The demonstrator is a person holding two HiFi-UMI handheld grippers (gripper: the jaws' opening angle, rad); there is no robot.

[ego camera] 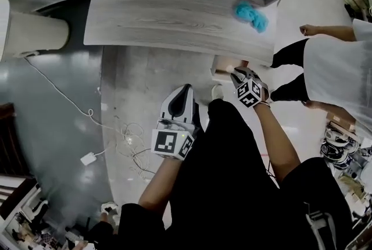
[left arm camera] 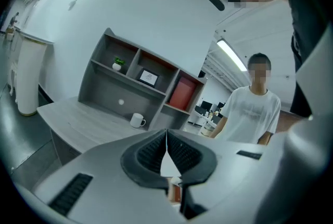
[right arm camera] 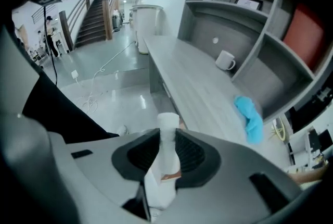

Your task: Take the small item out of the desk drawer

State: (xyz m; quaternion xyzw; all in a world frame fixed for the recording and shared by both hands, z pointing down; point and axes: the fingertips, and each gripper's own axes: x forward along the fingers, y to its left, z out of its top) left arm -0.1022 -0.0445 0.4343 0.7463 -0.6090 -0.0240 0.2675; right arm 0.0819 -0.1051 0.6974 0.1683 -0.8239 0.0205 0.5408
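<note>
Right gripper view: right gripper (right arm camera: 167,137) grasps white bottle (right arm camera: 161,186), marking unreadable; left gripper (left arm camera: 166,134) clenched.

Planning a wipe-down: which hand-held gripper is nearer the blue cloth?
Right. The right hand-held gripper is close in front of the blue cloth; the left hand-held gripper is farther back and to its left.

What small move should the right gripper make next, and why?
Probably raise the right gripper up and toward the desktop. Its jaws are closed on the small white bottle, and in the head view it sits beside the open drawer under the desk edge; the bare stretch beside the blue cloth looks free.
</note>
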